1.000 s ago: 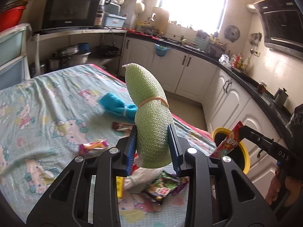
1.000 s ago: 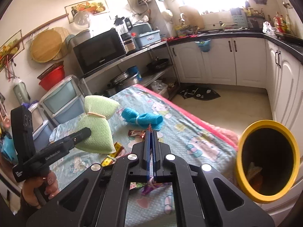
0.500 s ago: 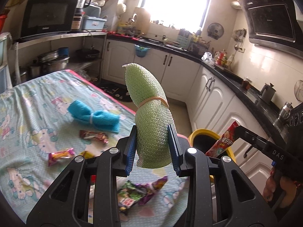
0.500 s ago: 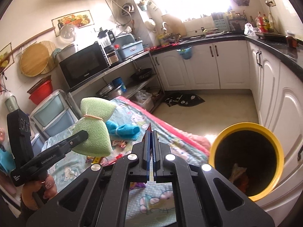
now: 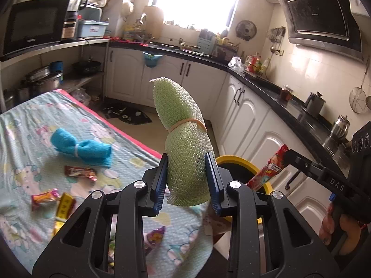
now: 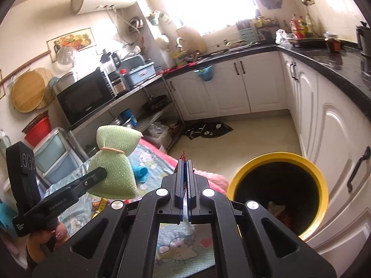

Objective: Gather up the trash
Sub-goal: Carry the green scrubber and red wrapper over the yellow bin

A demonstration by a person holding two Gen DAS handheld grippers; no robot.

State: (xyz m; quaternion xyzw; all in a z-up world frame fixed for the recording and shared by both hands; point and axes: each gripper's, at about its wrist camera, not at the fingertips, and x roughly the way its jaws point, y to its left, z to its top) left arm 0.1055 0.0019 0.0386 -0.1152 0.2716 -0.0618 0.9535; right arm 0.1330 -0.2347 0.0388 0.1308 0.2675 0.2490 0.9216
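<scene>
While yellow bin [image 6: 323, 185] holds scraps, left tool [image 5: 187, 180] clamps green sponge [image 5: 185, 148] — right tool [image 6: 185, 180] pinches red wrapper [image 5: 270, 168].

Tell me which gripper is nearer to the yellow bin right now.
Right. The right gripper, pinching a red wrapper, sits beside the yellow bin; the left gripper, holding the green sponge, is farther off, over the table.

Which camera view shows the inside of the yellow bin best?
The right wrist view: the yellow bin faces the camera, open, with trash inside. The left wrist view shows only part of its rim behind the left gripper.
</scene>
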